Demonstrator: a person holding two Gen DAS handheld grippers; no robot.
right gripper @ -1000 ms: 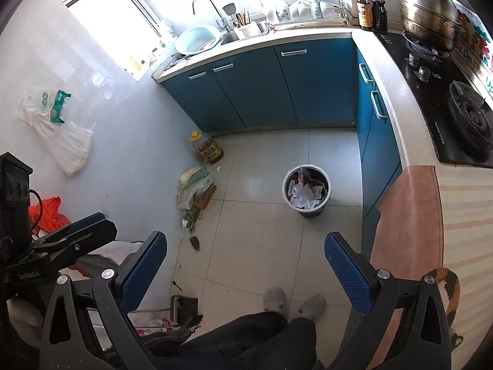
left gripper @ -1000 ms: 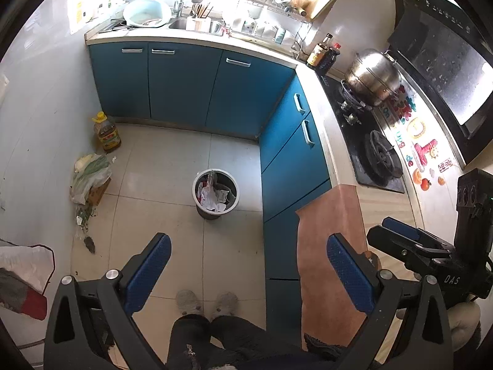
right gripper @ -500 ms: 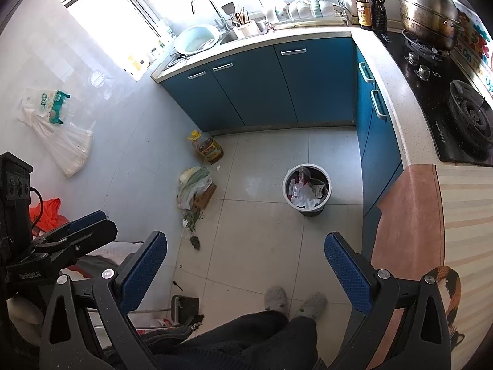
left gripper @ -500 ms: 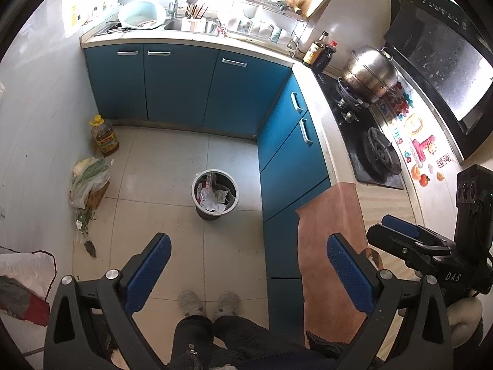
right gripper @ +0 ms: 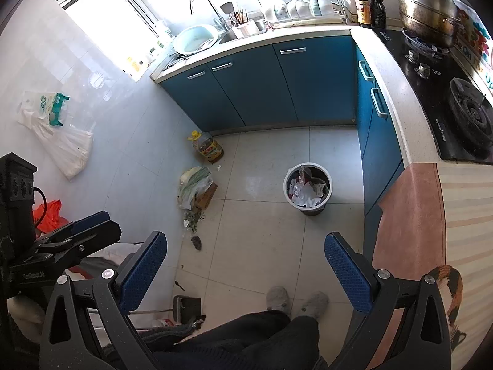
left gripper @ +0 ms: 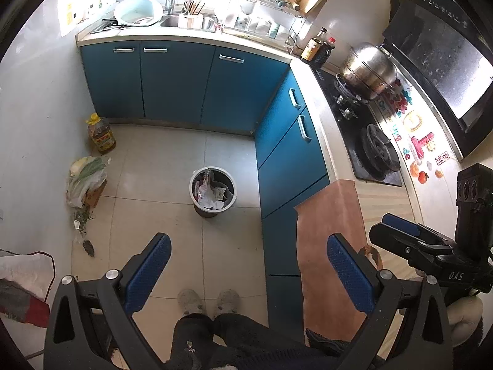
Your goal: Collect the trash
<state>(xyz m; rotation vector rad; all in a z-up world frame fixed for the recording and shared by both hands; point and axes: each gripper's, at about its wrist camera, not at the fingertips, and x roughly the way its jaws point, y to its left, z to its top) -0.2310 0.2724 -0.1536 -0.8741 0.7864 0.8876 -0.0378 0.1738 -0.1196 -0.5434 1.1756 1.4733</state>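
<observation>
Risk: both empty, wide-open grippers, left gripper (left gripper: 246,265) and right gripper (right gripper: 243,262), hang high above the round grey trash bin (right gripper: 308,188); loose leafy scraps (right gripper: 192,215) beside the crumpled plastic bag (right gripper: 194,188) may scatter if pinched carelessly.

"DAS" in pale letters on the black body of the right gripper (left gripper: 431,246). Wall stickers (left gripper: 413,129) by the stove too blurred to read.

One trash bin (left gripper: 212,191); one oil jug (left gripper: 101,134); two dark sauce bottles (left gripper: 319,47); one steel pot (left gripper: 368,71); one basin (left gripper: 137,11); two slippered feet (left gripper: 209,302); two grippers (left gripper: 248,273), (right gripper: 245,273).
</observation>
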